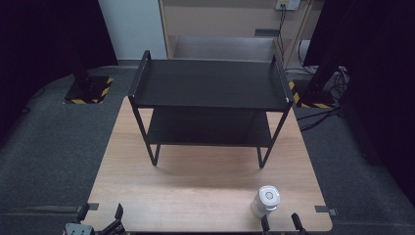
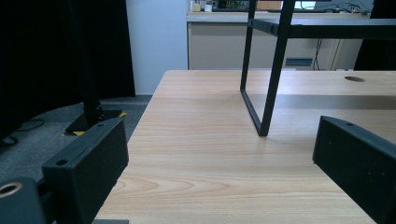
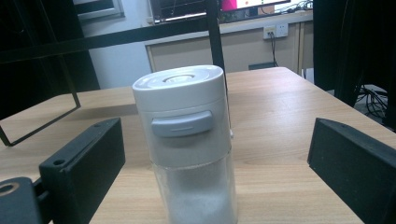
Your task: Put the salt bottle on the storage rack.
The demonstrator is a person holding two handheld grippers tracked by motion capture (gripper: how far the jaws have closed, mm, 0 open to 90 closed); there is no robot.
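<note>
Right tongs [image 1: 283, 221]: at the near edge of the tabletop [image 1: 205, 196], right of centre; jaws spread wide, holding nothing.
Right tongs, contact: the shaker stands between the two jaws in the right gripper view, clear gaps on both sides, neither pad touching it.
Left tongs [image 1: 100, 215]: at the near left corner of the tabletop; jaws wide apart, bare wood between them, gripping nothing.
Shaker [image 3: 189, 140]: white-capped jar with a clear lower body, white powder in the bottom part; near the front right of the tabletop, just ahead of the right tongs [image 3: 215, 177].
Shaker, long axis: vertical, standing upright on its base, cap up.
Shaker, facing: grey tab on the cap wall turned toward the right tongs' camera; round flat top toward the high view [image 1: 267, 200].
Rack [image 1: 210, 105]: black two-tier metal shelf rack, mid tabletop, well apart from the shaker, behind it; both tiers bare.
Rack leg [image 2: 273, 70]: front left leg ahead of the left tongs [image 2: 219, 186], well apart from the jaws.
Tabletop: light wood, grey carpet around it.
</note>
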